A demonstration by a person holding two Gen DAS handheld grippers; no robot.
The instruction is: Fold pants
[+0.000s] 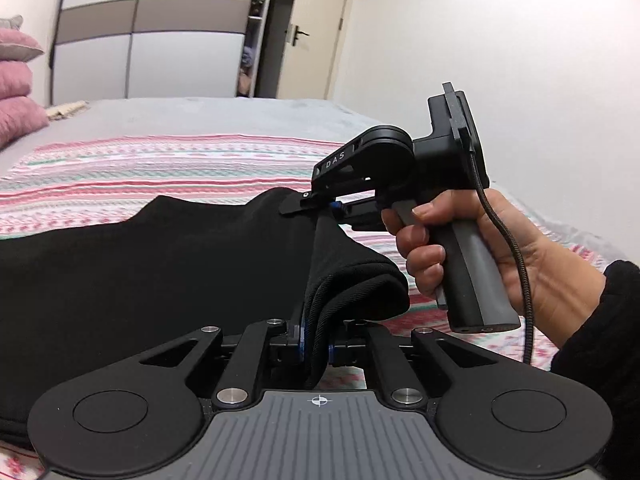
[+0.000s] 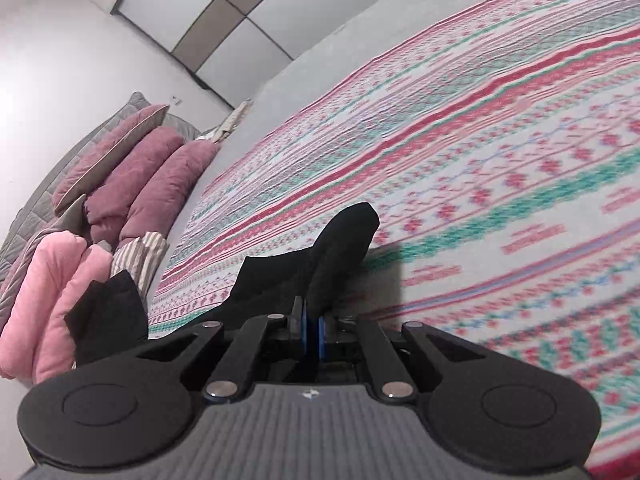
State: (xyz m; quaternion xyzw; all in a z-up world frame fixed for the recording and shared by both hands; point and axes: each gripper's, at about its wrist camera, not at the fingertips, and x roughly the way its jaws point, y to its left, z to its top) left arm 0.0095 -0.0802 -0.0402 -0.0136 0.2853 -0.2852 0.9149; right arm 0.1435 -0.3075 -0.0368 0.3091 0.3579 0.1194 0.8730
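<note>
The black pants are held up above the bed's patterned blanket. My left gripper is shut on a ribbed edge of the pants at the bottom middle of the left wrist view. My right gripper shows there too, held by a hand, shut on the same edge farther up. In the right wrist view my right gripper is shut on the pants, whose cloth sticks up past the fingers and hangs off to the left.
The bed has a pink, white and green striped blanket over a grey sheet. Pink and mauve pillows are stacked at the head. A wardrobe and a door stand beyond the bed.
</note>
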